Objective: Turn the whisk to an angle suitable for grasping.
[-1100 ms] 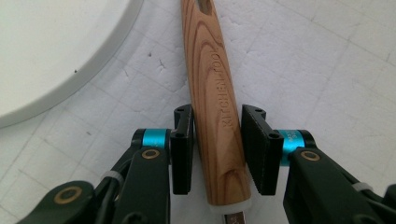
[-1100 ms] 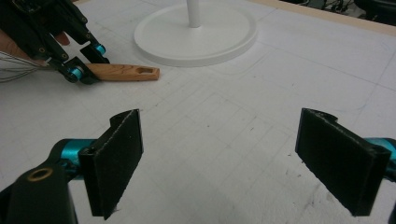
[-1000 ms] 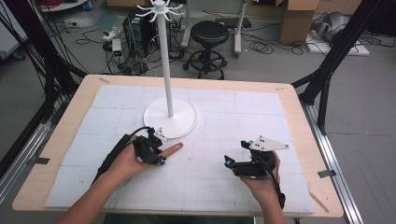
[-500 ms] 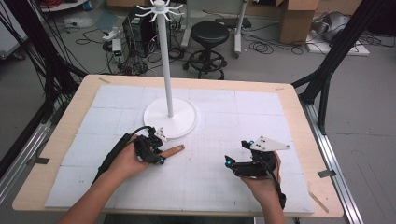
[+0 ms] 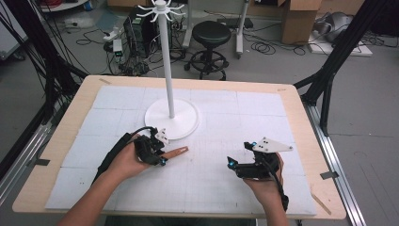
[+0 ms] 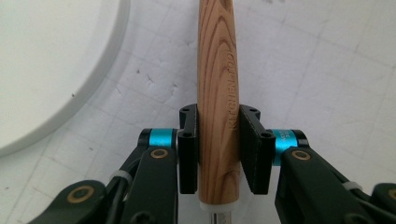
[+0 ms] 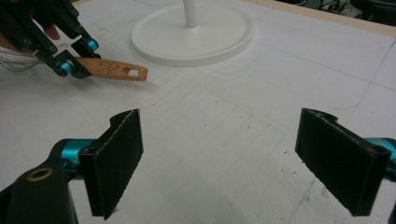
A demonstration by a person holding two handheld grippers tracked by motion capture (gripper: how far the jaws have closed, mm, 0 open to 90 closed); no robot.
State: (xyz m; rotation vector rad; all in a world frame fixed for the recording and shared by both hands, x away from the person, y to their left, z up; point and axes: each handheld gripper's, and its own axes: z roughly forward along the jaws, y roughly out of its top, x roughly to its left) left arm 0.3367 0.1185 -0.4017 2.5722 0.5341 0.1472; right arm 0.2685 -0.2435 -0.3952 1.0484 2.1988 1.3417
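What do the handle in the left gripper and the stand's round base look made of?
Handle: wood, judging by its strong brown grain, smooth finish, with "KITCHEN TOOL" lettered along it. Stand base: uniform matte white, probably painted metal or plastic; the pictures cannot settle which.

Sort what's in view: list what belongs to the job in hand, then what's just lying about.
In the job:
- wooden handle, clamped in the left hand-held gripper
- white stand with hooks on top, probably
- right hand-held gripper, open, holding nothing

Lying about:
- stool
- cardboard boxes
- floor cables
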